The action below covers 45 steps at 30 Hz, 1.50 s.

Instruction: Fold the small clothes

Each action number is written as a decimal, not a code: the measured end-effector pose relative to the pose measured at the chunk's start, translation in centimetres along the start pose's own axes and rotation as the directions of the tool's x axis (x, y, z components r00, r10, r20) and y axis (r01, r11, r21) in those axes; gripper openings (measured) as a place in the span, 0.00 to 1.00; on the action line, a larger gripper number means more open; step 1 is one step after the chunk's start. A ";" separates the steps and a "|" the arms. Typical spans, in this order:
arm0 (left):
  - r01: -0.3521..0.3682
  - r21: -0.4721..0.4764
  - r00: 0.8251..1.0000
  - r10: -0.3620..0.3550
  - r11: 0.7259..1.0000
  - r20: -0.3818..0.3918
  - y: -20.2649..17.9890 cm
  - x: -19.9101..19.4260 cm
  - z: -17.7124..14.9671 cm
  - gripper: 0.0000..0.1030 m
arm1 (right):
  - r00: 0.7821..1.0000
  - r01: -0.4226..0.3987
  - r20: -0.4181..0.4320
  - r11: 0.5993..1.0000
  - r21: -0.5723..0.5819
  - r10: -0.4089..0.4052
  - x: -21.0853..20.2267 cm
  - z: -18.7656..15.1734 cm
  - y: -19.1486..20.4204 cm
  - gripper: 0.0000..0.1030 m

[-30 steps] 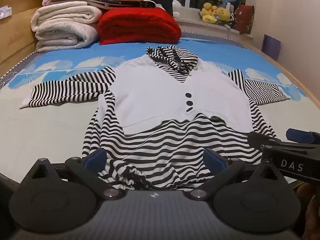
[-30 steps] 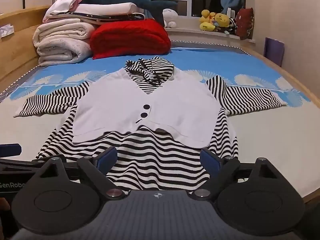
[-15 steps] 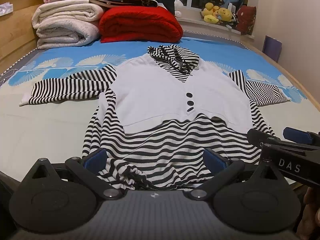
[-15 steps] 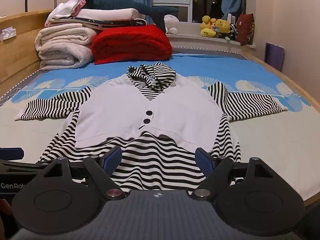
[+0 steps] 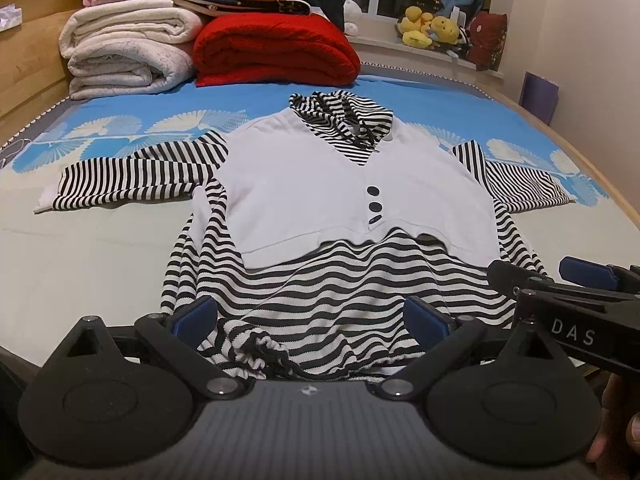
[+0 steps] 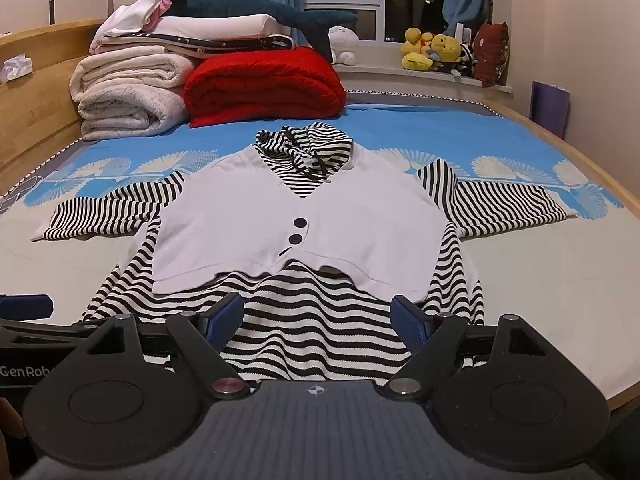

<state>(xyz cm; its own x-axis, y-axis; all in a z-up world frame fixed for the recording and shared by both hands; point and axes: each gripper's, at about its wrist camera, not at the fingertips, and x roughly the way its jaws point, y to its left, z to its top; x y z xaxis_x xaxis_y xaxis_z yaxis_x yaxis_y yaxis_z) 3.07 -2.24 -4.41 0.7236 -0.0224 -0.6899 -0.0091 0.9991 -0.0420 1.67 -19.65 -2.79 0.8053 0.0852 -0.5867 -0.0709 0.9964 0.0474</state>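
Note:
A small hooded top (image 5: 344, 200) lies flat, front up, on the bed: white vest front with black buttons, black-and-white striped hood, sleeves and hem. Both sleeves are spread out sideways. It also shows in the right wrist view (image 6: 304, 232). My left gripper (image 5: 310, 318) is open and empty, just above the bunched hem near the bed's front edge. My right gripper (image 6: 318, 318) is open and empty over the striped hem. The right gripper also shows at the right of the left wrist view (image 5: 560, 296), beside the top's lower right corner.
A red folded blanket (image 5: 276, 52) and a stack of cream blankets (image 5: 128, 56) lie at the head of the bed. A wooden bed frame (image 5: 28, 80) runs along the left. Plush toys (image 6: 436, 54) sit on the window sill. The blue sheet (image 5: 440, 108) lies beyond the top.
Both grippers have risen a little and tilted up, so the top sits lower in both views. The right jaws have narrowed slightly. The top has not moved.

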 end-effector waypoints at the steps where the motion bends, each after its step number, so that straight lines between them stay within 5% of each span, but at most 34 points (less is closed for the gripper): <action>1: 0.000 0.000 1.000 0.000 1.000 -0.001 0.0 0.0 0.0 0.97 | 1.000 0.004 -0.006 1.000 -0.006 -0.004 0.0 0.0 0.0 0.79; 17: -0.005 -0.002 1.000 0.005 1.000 -0.007 -0.1 0.3 -0.2 0.97 | 0.999 0.013 -0.033 1.000 -0.017 -0.013 0.1 -0.1 0.3 0.79; 20: -0.006 0.016 1.000 0.006 1.000 0.006 -0.4 0.1 -0.2 0.85 | 1.000 0.016 -0.016 1.000 -0.017 -0.016 0.1 0.0 0.2 0.79; 25: 0.018 0.026 0.998 -0.019 0.999 0.068 -0.2 -0.7 0.7 0.49 | 0.999 0.033 0.023 0.999 -0.005 -0.033 -0.3 0.4 -0.2 0.79; 32: 0.064 0.022 0.983 -0.067 0.998 0.172 1.6 -2.1 6.5 0.41 | 0.998 0.046 0.049 0.997 0.054 -0.049 -0.3 1.0 -1.3 0.60; 45: 0.006 0.062 0.959 -0.024 0.998 0.283 7.3 5.3 19.2 0.41 | 0.989 0.068 0.131 0.997 0.043 -0.073 0.7 3.7 -2.8 0.60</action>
<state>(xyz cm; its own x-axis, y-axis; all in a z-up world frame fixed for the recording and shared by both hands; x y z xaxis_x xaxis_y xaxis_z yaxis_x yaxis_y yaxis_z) 20.14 5.66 5.48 0.8895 -0.0346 -0.4556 0.0383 0.9993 -0.0012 4.58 -22.36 -0.31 0.8783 0.0119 -0.4779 0.0096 0.9991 0.0425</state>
